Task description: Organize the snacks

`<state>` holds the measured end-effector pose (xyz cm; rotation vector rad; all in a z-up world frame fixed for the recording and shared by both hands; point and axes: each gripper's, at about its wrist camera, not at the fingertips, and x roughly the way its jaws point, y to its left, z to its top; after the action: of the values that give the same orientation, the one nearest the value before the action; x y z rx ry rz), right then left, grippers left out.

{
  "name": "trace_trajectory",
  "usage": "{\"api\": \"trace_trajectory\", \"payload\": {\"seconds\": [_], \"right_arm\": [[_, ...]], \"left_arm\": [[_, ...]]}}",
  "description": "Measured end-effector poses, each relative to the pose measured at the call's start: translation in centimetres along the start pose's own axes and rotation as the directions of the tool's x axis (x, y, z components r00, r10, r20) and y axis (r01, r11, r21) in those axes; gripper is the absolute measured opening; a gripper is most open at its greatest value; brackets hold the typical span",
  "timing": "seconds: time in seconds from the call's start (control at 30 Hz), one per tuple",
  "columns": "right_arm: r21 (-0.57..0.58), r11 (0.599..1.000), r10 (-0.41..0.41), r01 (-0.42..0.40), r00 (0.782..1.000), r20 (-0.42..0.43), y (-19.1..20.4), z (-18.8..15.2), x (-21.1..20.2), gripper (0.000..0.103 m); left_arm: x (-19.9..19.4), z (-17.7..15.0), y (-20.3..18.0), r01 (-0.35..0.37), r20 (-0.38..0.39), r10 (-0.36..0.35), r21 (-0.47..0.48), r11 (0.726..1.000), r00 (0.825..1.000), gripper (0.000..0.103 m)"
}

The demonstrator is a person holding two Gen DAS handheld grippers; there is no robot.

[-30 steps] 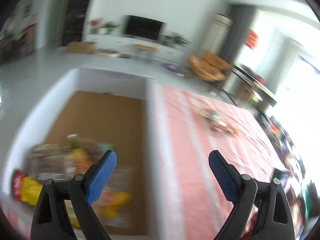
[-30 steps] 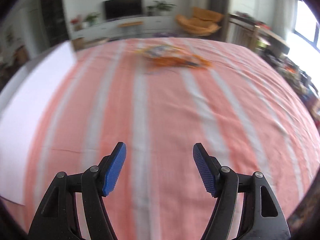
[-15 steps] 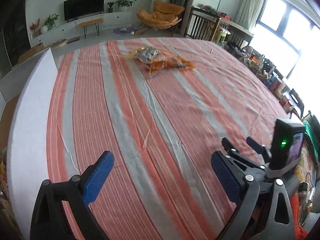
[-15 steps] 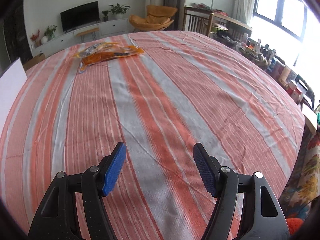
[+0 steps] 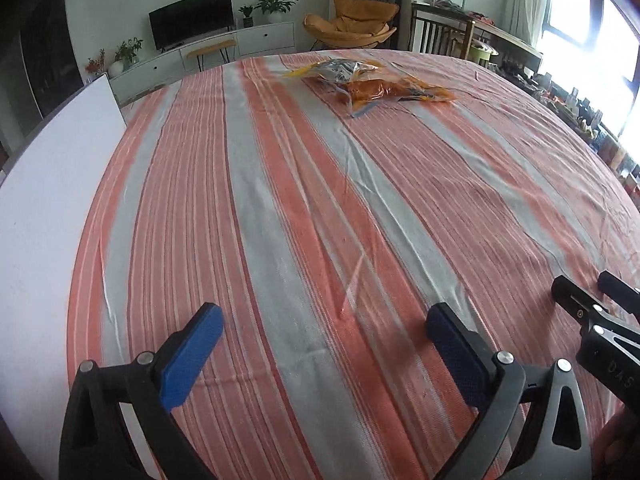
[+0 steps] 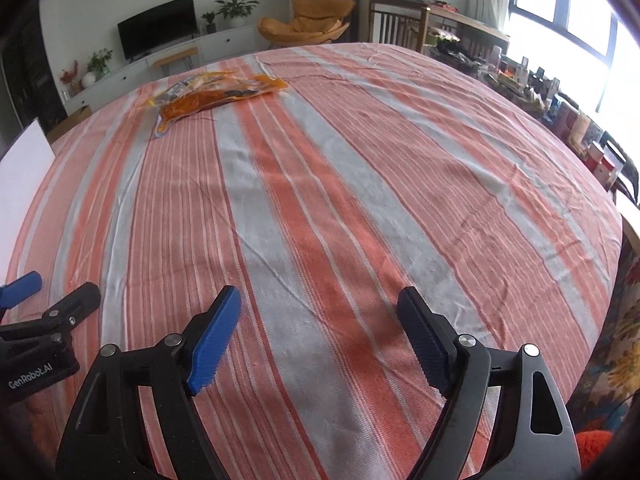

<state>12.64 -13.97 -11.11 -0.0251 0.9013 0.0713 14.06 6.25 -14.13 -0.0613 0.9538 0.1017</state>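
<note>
Orange and clear snack packets (image 5: 368, 84) (image 6: 212, 94) lie together at the far end of the striped tablecloth (image 5: 320, 200) (image 6: 340, 180). My left gripper (image 5: 324, 332) hovers low over the near cloth, its jaws opening, nothing between them. My right gripper (image 6: 320, 320) is beside it on the right, also opening and empty. Both are far from the packets. The right gripper's fingers (image 5: 576, 300) show at the right edge of the left wrist view; the left gripper's fingers (image 6: 24, 286) show at the left edge of the right wrist view.
A white box wall (image 5: 44, 200) (image 6: 20, 160) stands along the table's left side. Beyond the table are a TV stand (image 5: 224, 46), an orange chair (image 5: 352, 24) and a cluttered shelf (image 6: 560, 108) by the window at right.
The left gripper swung from over the box of snacks at left to over the tablecloth and sank lower. Both grippers' jaws widened. The right gripper shifted a little early on, then held still.
</note>
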Motion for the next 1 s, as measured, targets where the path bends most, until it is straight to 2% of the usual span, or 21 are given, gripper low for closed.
{"api": "trace_trajectory", "payload": {"seconds": [0.9, 0.93, 1.0], "right_arm": [[-0.001, 1.0, 0.0, 0.0, 1.0, -0.004, 0.0, 0.1, -0.1, 0.086], [-0.001, 1.0, 0.001, -0.001, 1.0, -0.004, 0.0, 0.1, -0.1, 0.086], [-0.001, 1.0, 0.003, -0.003, 1.0, -0.003, 0.1, 0.1, -0.1, 0.086]], "left_arm": [[0.2, 0.0, 0.0, -0.007, 0.0, 0.007, -0.007, 1.0, 1.0, 0.103], [0.3, 0.1, 0.0, -0.008, -0.016, 0.008, -0.009, 1.0, 1.0, 0.103], [0.6, 1.1, 0.1, -0.017, -0.097, 0.013, -0.042, 0.999, 0.995, 0.103]]}}
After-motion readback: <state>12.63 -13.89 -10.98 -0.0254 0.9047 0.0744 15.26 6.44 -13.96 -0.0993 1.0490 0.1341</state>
